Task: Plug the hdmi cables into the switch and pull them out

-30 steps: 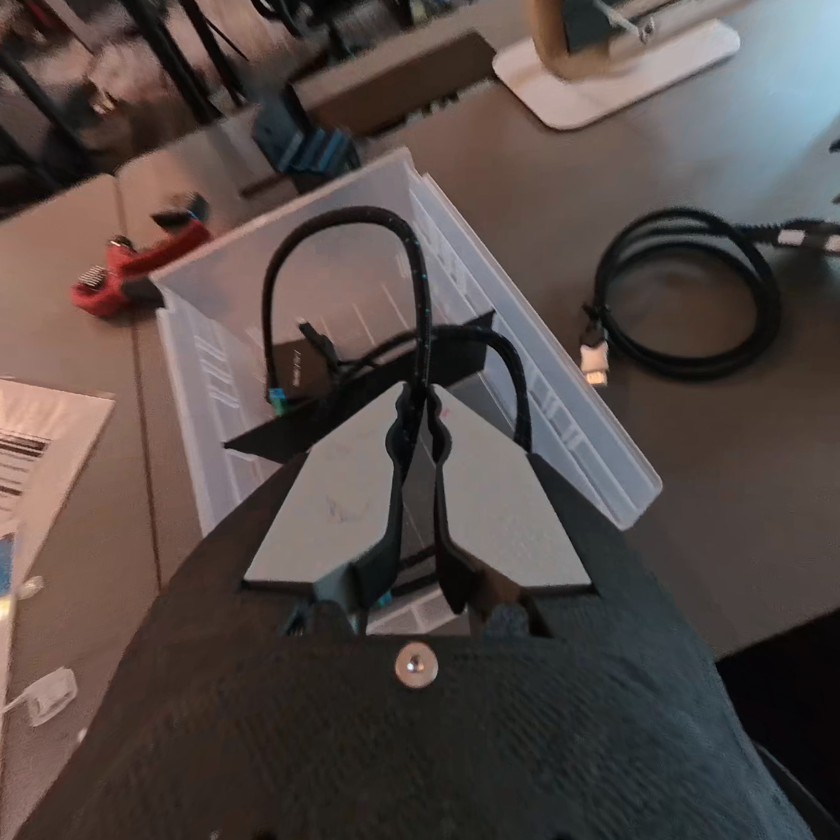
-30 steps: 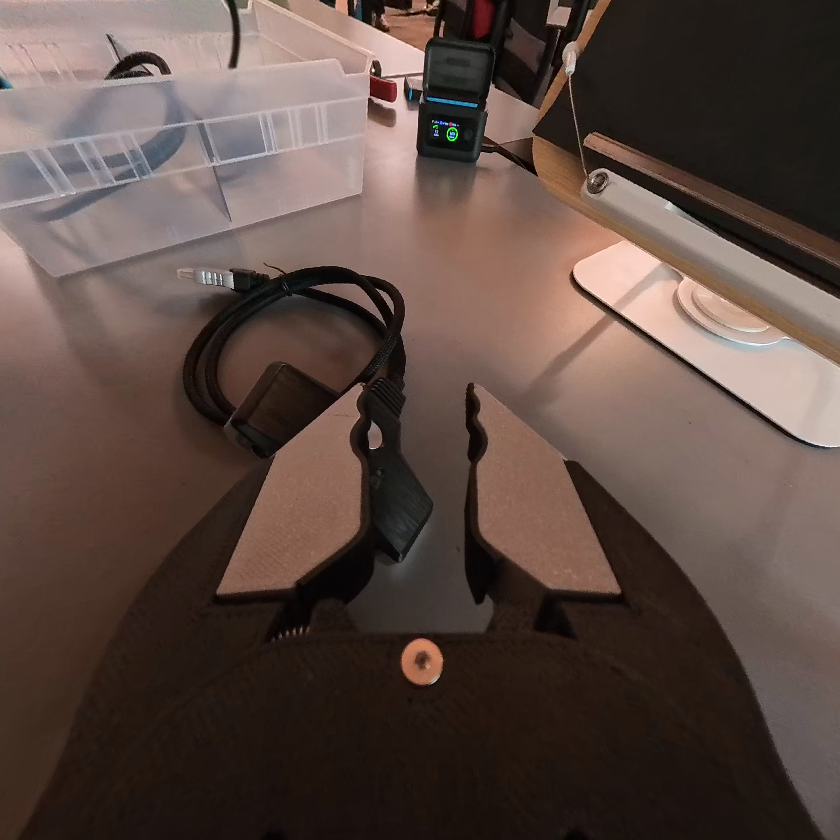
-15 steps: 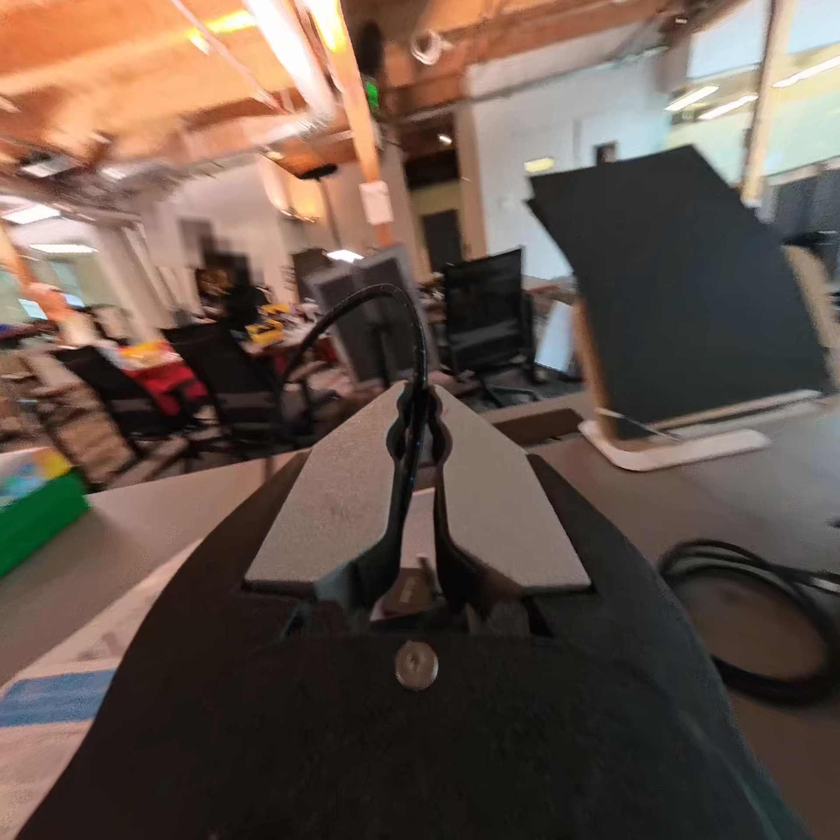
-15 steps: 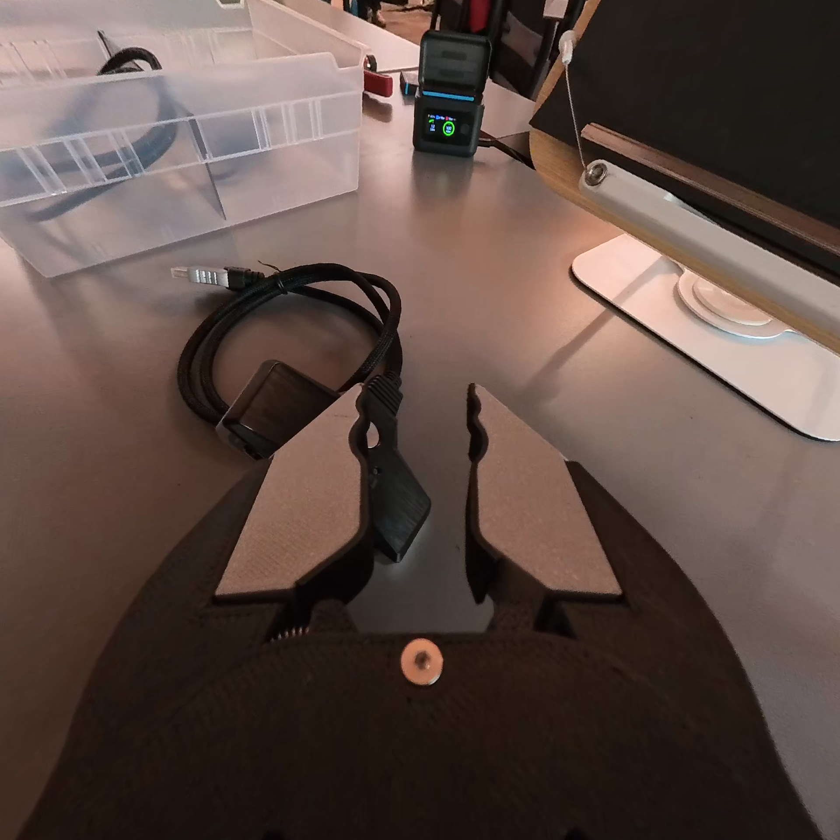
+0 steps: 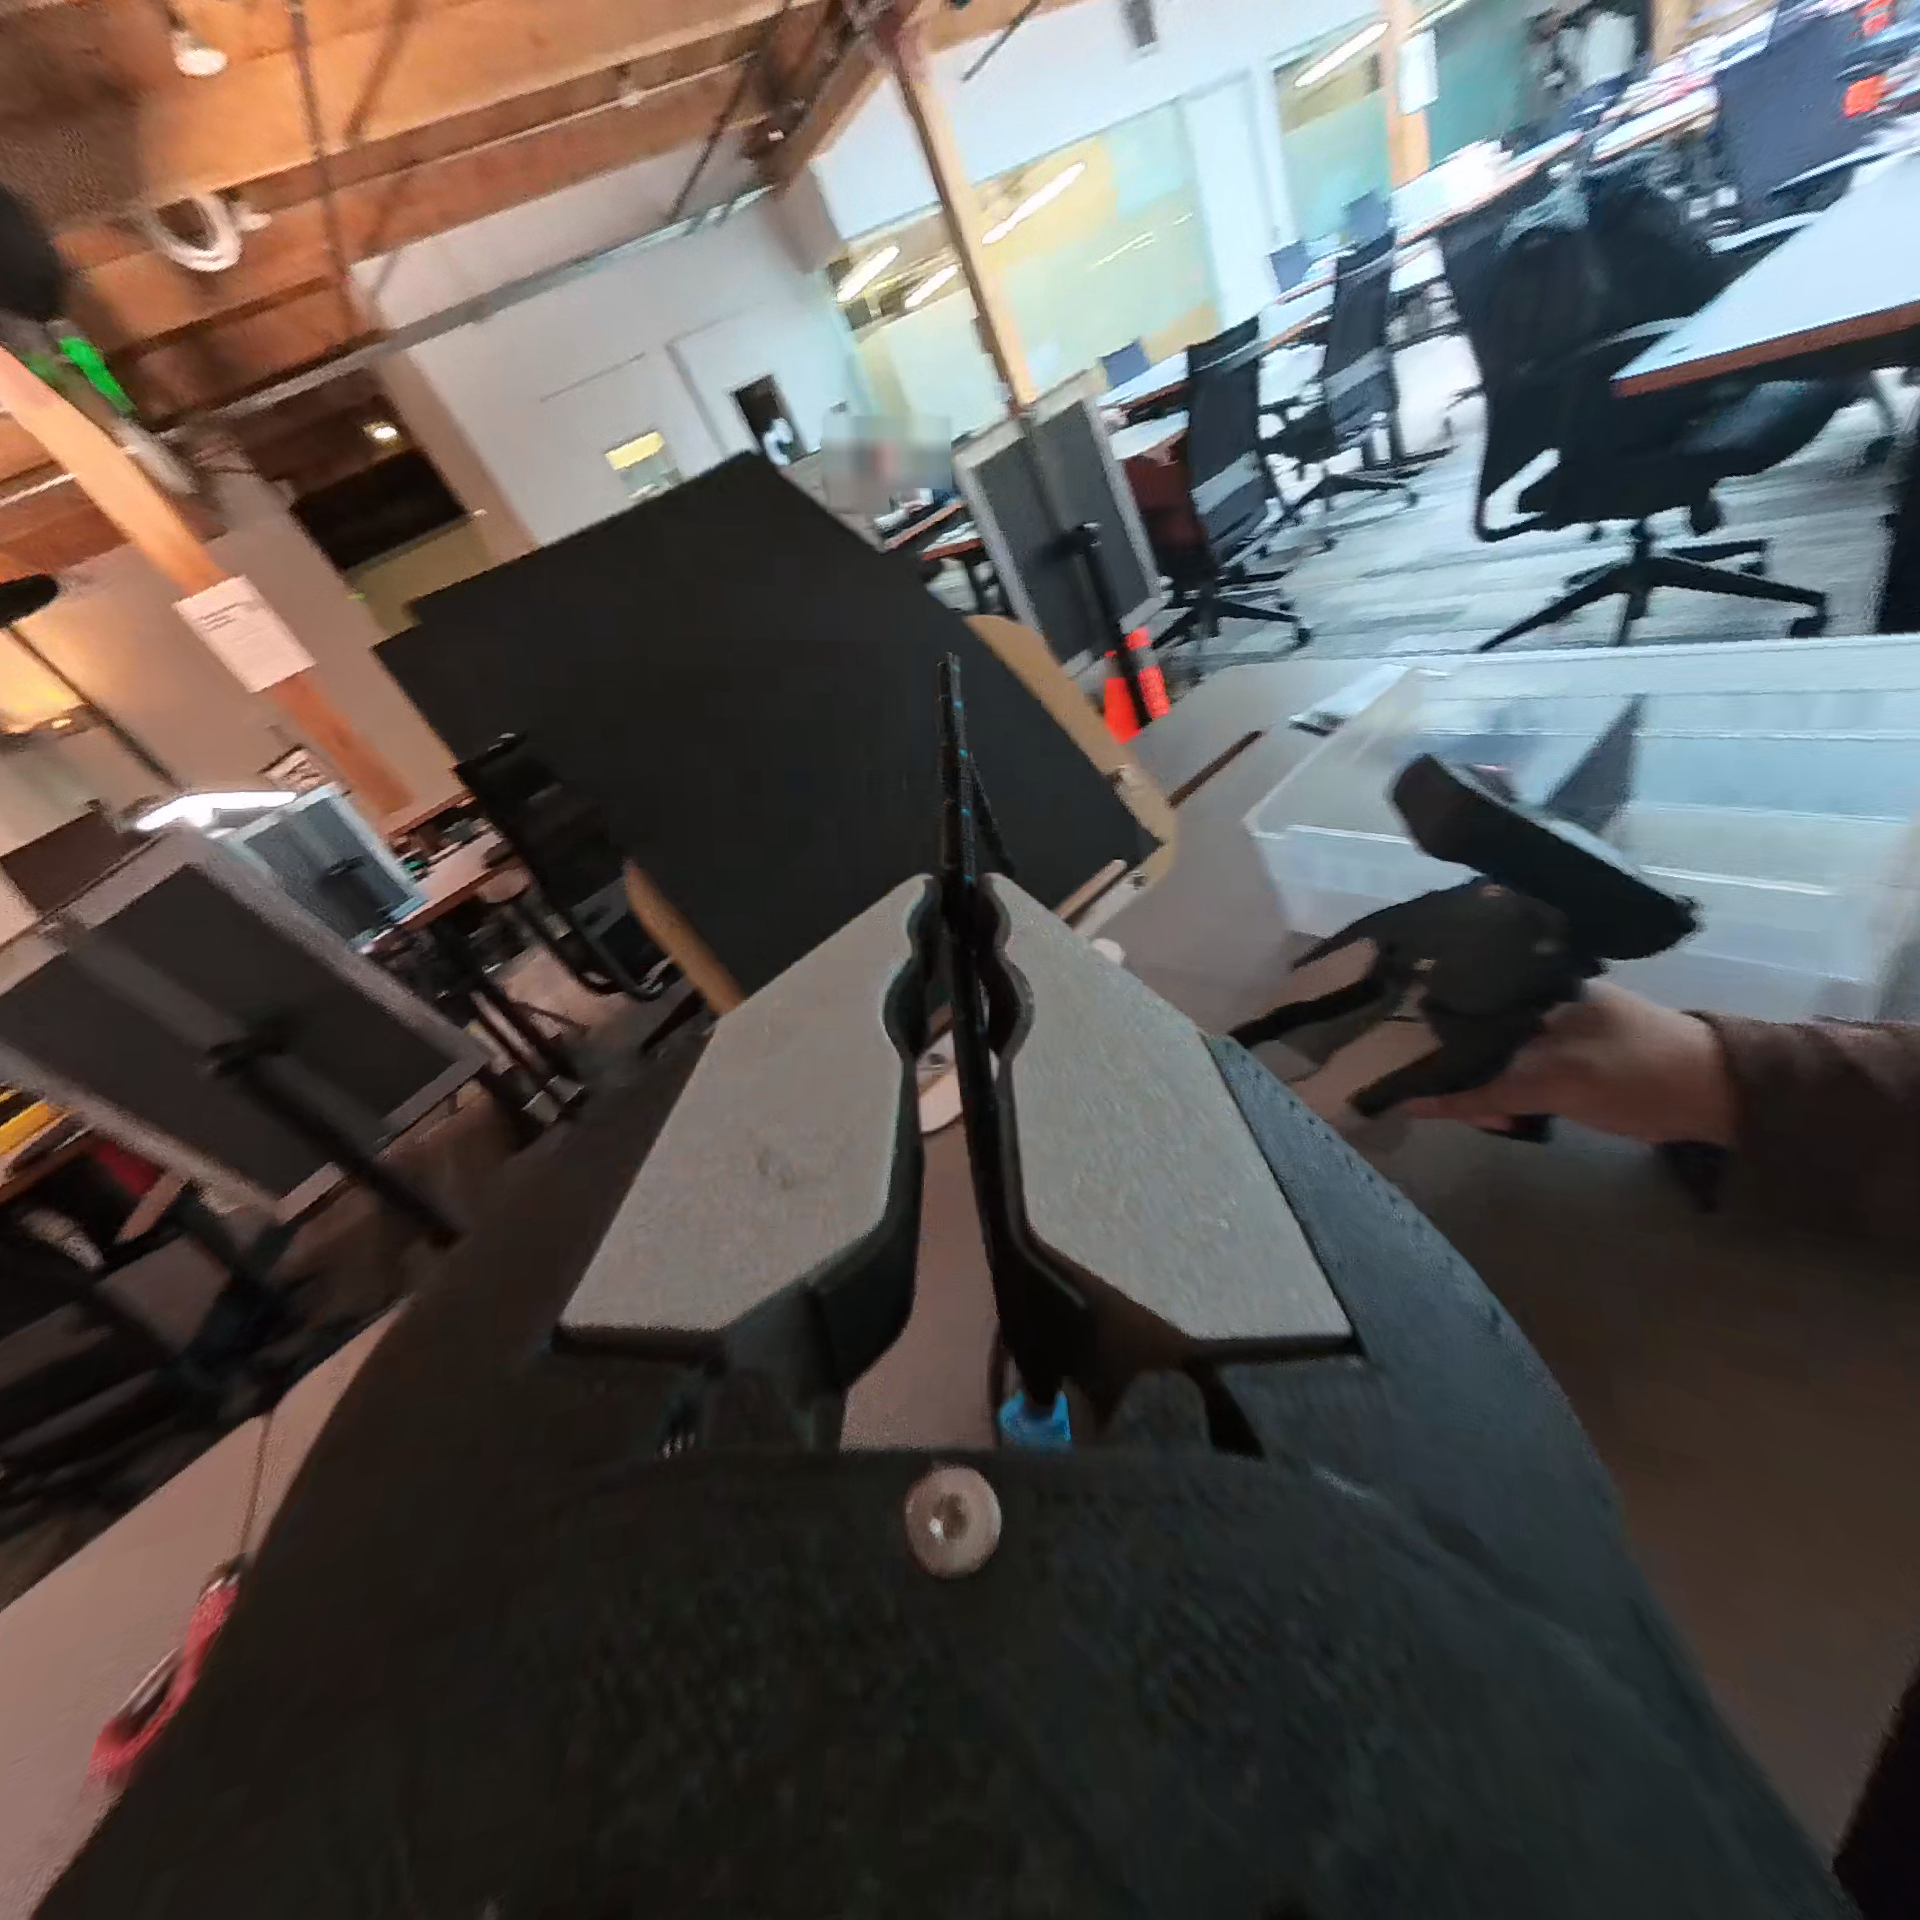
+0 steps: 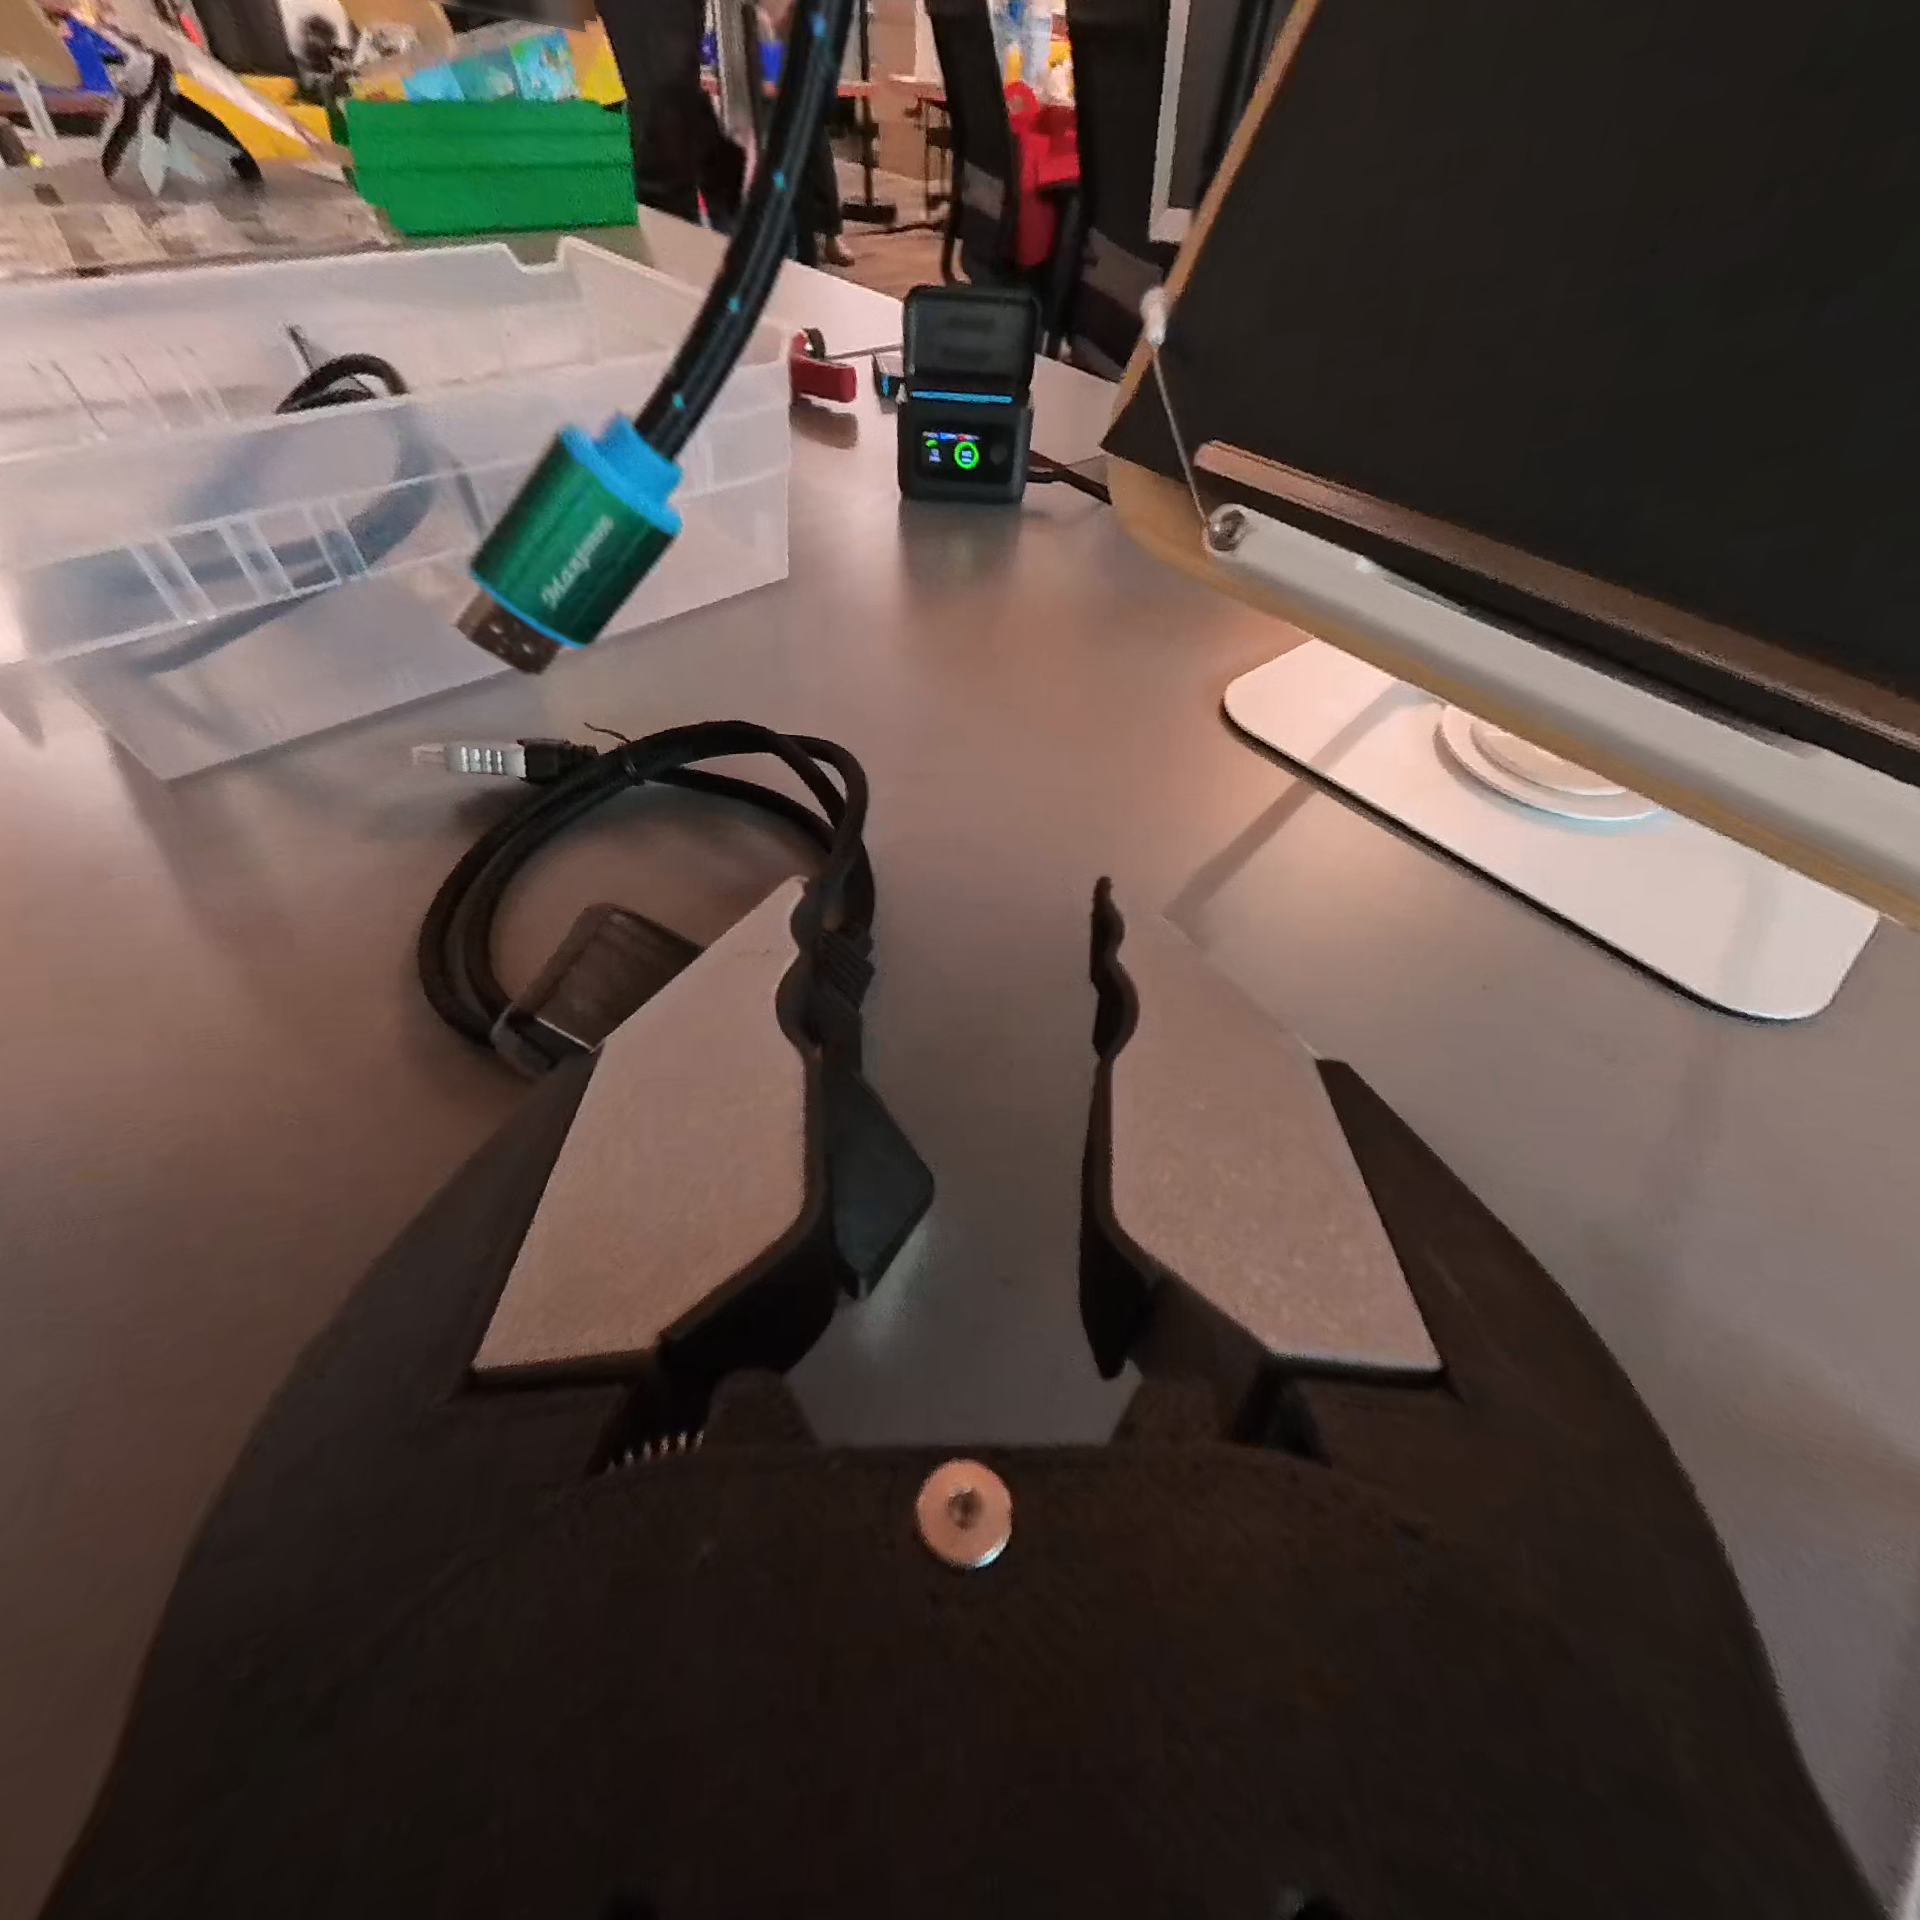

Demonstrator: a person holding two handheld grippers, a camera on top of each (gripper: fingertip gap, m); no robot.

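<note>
My left gripper (image 5: 961, 883) is shut on a black braided HDMI cable (image 5: 954, 769) with blue flecks and holds it up in the air. That cable's green and blue plug (image 6: 571, 540) hangs free over the table in the right wrist view. My right gripper (image 6: 953, 894) is open low over the table. A black plug (image 6: 873, 1174) lies against its left finger (image 6: 675, 1143), and the right finger stands clear of it. A small dark switch box (image 6: 597, 966) sits beside a coiled black cable (image 6: 644, 790) with a silver plug (image 6: 473, 758). The right gripper also shows in the left wrist view (image 5: 1455, 966).
A clear plastic bin (image 6: 416, 520) with a cable inside stands at the left; it also shows in the left wrist view (image 5: 1662, 831). A black board on a white base (image 6: 1558, 862) is at the right. A small device with a lit screen (image 6: 966, 416) and a red clamp (image 6: 826, 379) are behind. My hands' fingertips stand some 30 cm from each other.
My left gripper lifted the cable out of the bin and swung round to the right; its green plug now hangs in the right wrist view. My right jaws opened wider around the black plug.
</note>
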